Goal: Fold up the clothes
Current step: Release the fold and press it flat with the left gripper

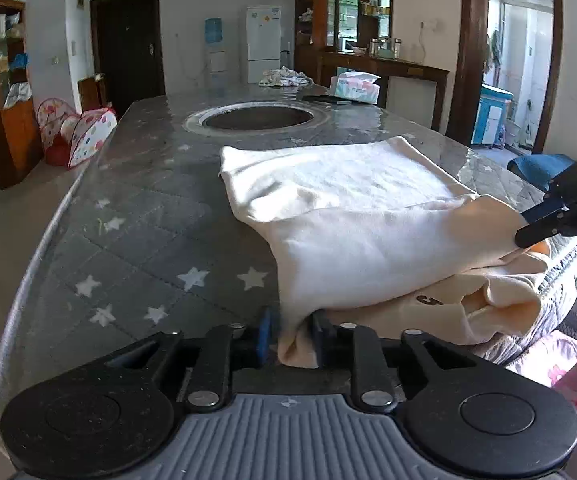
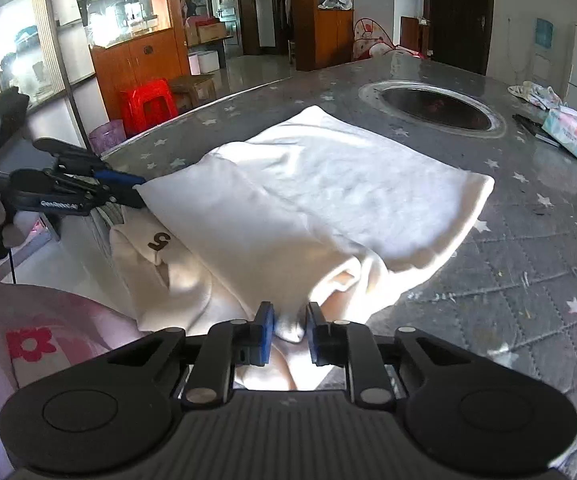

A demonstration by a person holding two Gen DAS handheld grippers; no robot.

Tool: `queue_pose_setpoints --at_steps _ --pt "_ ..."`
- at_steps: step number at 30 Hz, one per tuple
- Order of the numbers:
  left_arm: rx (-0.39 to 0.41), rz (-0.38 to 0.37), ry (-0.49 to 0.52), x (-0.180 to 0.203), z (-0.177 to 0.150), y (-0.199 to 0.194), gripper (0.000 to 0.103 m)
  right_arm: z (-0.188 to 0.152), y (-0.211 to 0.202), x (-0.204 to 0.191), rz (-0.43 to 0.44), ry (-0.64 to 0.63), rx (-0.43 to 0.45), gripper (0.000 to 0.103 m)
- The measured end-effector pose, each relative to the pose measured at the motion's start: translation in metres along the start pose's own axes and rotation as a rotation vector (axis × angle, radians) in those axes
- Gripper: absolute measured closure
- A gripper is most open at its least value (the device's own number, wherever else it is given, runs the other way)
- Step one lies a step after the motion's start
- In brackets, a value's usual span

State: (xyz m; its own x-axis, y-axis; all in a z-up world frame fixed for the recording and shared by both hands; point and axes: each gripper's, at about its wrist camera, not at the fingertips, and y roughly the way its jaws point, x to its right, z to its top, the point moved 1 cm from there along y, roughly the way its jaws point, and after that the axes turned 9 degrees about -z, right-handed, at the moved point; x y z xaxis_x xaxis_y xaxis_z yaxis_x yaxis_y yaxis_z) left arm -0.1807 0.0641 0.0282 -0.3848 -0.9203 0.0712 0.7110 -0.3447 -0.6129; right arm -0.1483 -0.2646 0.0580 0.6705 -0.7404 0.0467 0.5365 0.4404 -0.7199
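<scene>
Both grippers [image 1: 294,338] [image 2: 290,330] pinch the cream garment's [image 1: 368,216] near edge.

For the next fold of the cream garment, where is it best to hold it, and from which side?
Probably at the two near corners, from the table's near edge, as the left gripper and right gripper already pinch the garment. That end overhangs the table; the far part lies flat.

Daylight from the tall bright window [image 1: 522,60] ahead-right of the left tongs. Cream cotton garment [image 2: 328,188] overexposed ahead of the right tongs, folds shadowed near the tips. Glare on the glossy grey star-print tabletop [image 1: 136,184]. Heavy fisheye bending, black vignetted corners. Focus sharp.
</scene>
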Motion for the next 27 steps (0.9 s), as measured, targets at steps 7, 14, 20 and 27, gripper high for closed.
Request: queue_pose_setpoints --at_steps 7,14,20,27 --pt "0.065 -0.009 -0.009 -0.01 0.024 -0.009 0.067 0.018 -0.016 0.013 -0.028 0.031 0.108 0.085" --pt "0.065 -0.155 0.015 0.007 0.053 0.029 0.067 0.027 0.016 0.003 -0.013 -0.012 0.099 0.085" --pt "-0.031 -0.178 0.018 0.004 0.052 0.068 0.069 0.014 0.04 0.002 -0.022 -0.024 0.034 0.085" --pt "-0.044 -0.173 0.049 0.004 0.05 0.069 0.069 0.017 0.031 0.001 -0.01 -0.023 0.07 0.085"
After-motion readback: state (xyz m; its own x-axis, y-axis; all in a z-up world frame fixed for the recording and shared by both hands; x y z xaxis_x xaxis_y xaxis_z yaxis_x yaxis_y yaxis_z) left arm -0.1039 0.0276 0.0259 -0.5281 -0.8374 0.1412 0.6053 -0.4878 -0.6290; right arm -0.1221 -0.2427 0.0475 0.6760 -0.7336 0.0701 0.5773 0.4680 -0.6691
